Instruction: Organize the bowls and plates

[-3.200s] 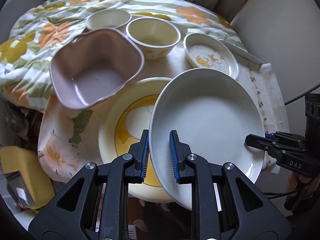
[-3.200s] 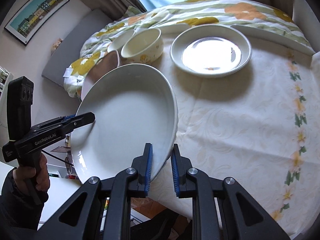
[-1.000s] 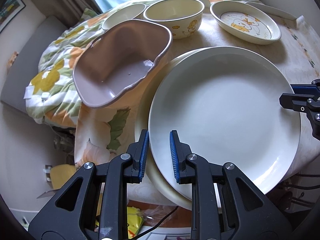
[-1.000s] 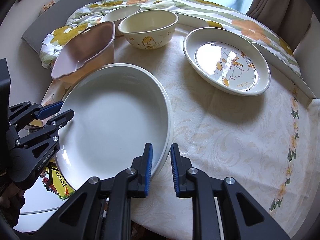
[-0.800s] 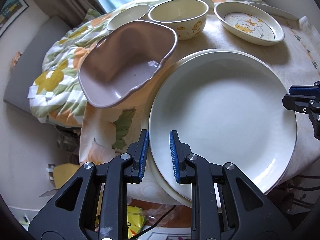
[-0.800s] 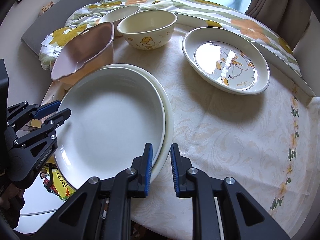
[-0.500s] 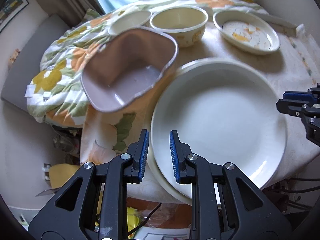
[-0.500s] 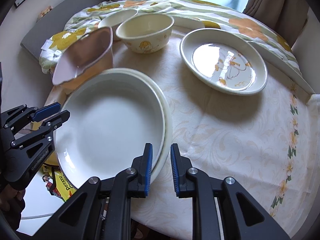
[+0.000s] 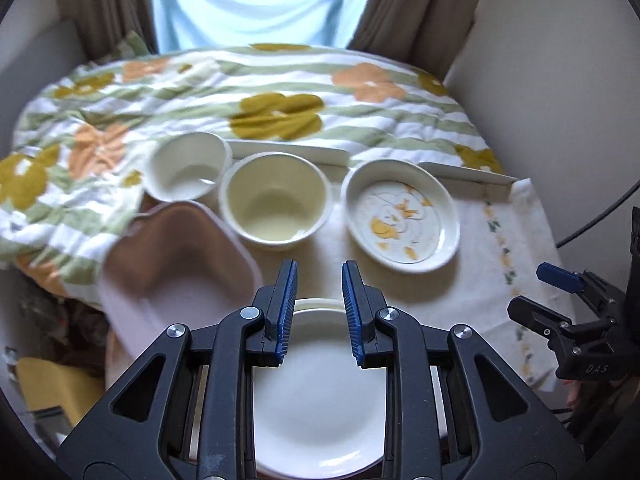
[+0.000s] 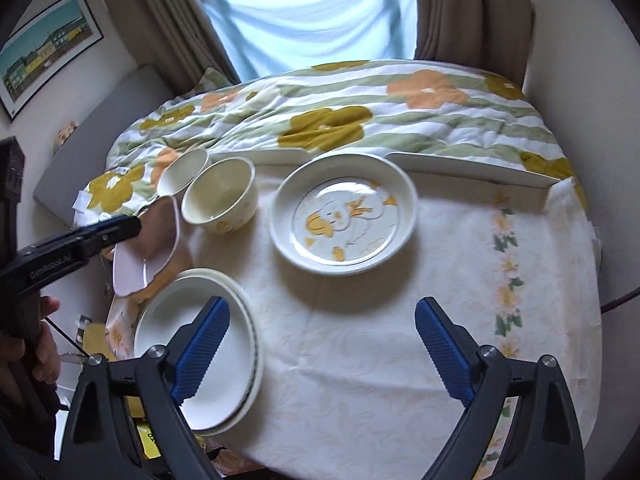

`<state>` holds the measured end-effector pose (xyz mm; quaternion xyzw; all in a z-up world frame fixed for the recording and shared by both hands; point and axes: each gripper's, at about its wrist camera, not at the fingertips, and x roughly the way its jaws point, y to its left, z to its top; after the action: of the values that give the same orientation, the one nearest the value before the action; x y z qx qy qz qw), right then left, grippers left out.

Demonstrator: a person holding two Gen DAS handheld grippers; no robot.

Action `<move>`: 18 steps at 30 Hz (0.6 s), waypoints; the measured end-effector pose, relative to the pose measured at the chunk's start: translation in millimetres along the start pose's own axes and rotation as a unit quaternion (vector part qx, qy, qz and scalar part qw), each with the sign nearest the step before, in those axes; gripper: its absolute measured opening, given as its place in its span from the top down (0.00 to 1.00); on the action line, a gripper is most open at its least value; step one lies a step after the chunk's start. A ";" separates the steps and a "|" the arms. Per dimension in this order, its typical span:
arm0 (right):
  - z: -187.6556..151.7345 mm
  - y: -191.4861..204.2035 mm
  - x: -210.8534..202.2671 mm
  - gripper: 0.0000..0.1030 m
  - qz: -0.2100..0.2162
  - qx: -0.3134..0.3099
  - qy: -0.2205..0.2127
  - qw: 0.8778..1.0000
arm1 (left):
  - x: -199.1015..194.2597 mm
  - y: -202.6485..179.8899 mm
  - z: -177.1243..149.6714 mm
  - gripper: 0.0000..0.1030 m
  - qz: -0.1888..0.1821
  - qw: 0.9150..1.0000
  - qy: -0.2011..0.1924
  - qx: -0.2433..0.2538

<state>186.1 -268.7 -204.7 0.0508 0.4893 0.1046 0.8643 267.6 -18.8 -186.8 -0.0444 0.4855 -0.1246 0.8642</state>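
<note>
The large white plate (image 9: 320,400) lies stacked on a cream plate (image 10: 256,364) at the table's near left edge. My left gripper (image 9: 320,308) hangs above that stack, its jaws just beginning to open, a narrow gap and nothing between them. My right gripper (image 10: 320,332) is opening wide above bare tablecloth right of the stack, holding nothing. Behind stand a pink bowl (image 9: 176,276), a cream bowl (image 9: 276,208), a small white bowl (image 9: 188,172) and a duck-print plate (image 9: 400,216). The right wrist view shows the left gripper (image 10: 120,232) in front of the pink bowl (image 10: 148,252).
A floral quilt (image 9: 280,92) covers the bed behind the table, with curtains (image 10: 472,8) beyond. Two long white strips (image 10: 468,168) line the table's back edge. A hand (image 10: 40,344) holds the left gripper's handle. The table drops off just left of the plates.
Both grippers let go of the white plate's rim, leaving it flat on the cream plate. Both rose and pulled back. The right jaws spread wide.
</note>
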 end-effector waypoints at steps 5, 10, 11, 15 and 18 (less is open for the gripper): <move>24.4 -38.9 3.5 0.10 0.027 0.014 -0.011 0.999 | 40.7 -25.9 7.9 0.80 -0.046 0.998 0.036 -0.038; 52.5 -72.2 33.6 0.10 0.056 0.005 0.008 0.998 | 80.9 -39.8 7.5 0.78 -0.042 0.993 0.061 -0.092; 58.1 -78.3 42.1 0.10 0.059 -0.001 0.016 0.998 | 89.5 -42.1 7.9 0.75 -0.038 0.992 0.067 -0.104; 74.7 -94.9 72.5 0.10 0.080 -0.033 0.041 0.995 | 113.2 -46.1 9.9 0.01 -0.015 0.988 0.072 -0.135; 84.2 -102.1 96.7 0.10 0.083 -0.076 0.069 0.991 | 129.4 -43.0 11.1 0.01 -0.004 0.982 0.080 -0.170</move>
<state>319.9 -344.5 -261.5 0.0178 0.5327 0.2159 0.8181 334.0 -94.3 -279.6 -0.1819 0.5669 -0.0467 0.8021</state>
